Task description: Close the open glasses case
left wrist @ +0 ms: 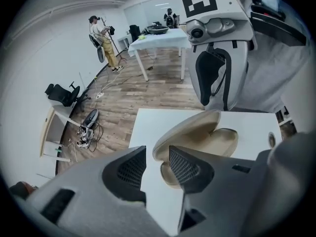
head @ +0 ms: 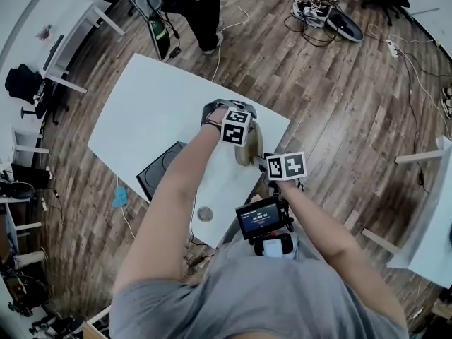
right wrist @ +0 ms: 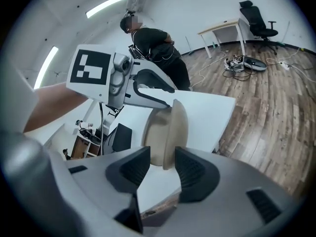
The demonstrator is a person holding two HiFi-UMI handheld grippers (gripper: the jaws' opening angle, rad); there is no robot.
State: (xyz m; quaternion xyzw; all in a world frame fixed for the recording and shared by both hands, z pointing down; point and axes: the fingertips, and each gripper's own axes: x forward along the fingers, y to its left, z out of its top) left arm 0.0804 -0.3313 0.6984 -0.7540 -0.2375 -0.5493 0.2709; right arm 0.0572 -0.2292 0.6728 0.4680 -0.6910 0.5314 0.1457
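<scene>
A tan glasses case lies open near the right edge of the white table, its lid raised. In the left gripper view the case shows its hollow inside, and one end lies just beyond my left gripper, whose jaws stand open with a gap on each side. In the right gripper view the case stands edge-on just past my right gripper, also open and not pressing on it. From the head view the left gripper is above the case and the right gripper is at its near right side.
A black flat pad lies on the table's near left part, and a small round object sits by the near edge. A person stands beyond the table. Cables and a power strip lie on the wooden floor.
</scene>
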